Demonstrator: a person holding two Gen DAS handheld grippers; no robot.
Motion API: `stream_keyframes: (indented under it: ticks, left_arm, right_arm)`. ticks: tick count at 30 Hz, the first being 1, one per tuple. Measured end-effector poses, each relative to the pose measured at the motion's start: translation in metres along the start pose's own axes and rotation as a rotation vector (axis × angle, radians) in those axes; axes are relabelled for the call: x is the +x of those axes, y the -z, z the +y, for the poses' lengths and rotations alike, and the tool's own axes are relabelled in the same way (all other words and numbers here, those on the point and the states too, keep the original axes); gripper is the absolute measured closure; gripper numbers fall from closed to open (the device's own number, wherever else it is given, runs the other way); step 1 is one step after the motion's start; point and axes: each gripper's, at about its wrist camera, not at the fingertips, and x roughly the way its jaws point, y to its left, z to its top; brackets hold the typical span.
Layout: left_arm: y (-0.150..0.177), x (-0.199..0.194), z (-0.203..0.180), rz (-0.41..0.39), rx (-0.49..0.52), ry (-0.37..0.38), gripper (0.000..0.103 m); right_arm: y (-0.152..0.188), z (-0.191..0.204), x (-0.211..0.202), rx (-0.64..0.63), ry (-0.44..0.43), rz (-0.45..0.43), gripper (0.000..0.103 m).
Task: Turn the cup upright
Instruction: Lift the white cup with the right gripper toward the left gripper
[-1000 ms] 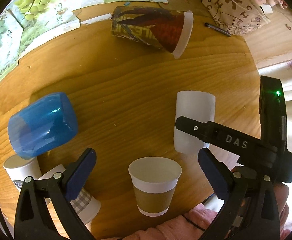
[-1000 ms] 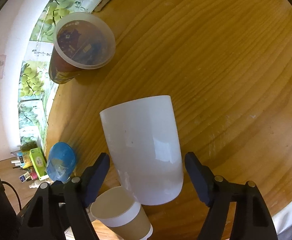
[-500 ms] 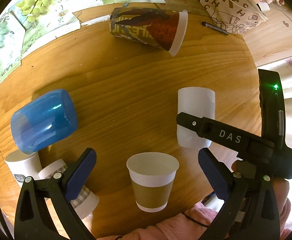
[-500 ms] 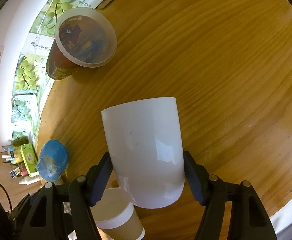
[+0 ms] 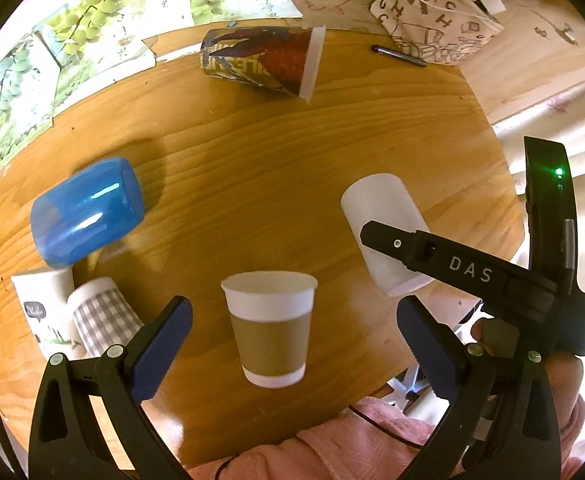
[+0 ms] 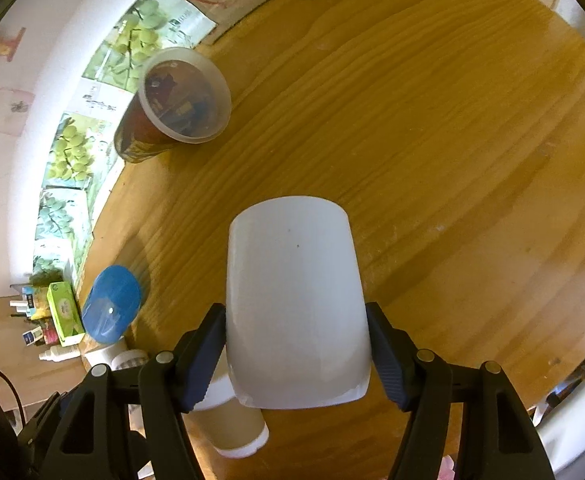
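A: White cup [image 6: 296, 304] status: held between the blue pads [image 6: 206, 356] of the right hand-held gripper [image 6: 297, 360], both pads pressed to its sides near the rim end. The cup is tilted above the wooden counter [image 6: 452, 160], closed base pointing away from the camera.

B: Left hand-held gripper [image 5: 292, 340] status?

A: Jaws wide, holding nothing. A brown-sleeved paper cup [image 5: 269, 328] stands upright on the counter in the gap between its fingers.

B: Adjacent objects?

A: Blue plastic cup [image 5: 86, 210] lies on its side at the left. Just beside it are a grey checked cup [image 5: 102, 316] and a white printed cup [image 5: 46, 312]. A printed tumbler [image 5: 262, 62] lies on its side at the far edge, well apart. A pen [image 5: 398, 56] lies near a patterned bag [image 5: 436, 16].

B: Obstructions?

A: The brown-sleeved cup sits just beside the white cup's rim end.
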Motion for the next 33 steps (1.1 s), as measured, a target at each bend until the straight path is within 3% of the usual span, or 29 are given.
stream_keyframes:
  ticks: [16,22,33]
  left_arm:
    - [0.084,-0.009,-0.007,-0.052,-0.074,-0.014,0.001]
    - [0.116,-0.015,-0.003,-0.081,-0.133,-0.018,0.001]
    - [0.160,-0.015,0.019,-0.110,-0.237,0.012,0.001]
  right_arm:
    - [0.064,-0.024,-0.038,-0.074,-0.069,-0.046,0.034]
    - [0.096,-0.021,-0.046,-0.179,-0.110,-0.072,0.034]
    - [0.151,-0.022,-0.039,-0.346,-0.062,-0.119,0.034]
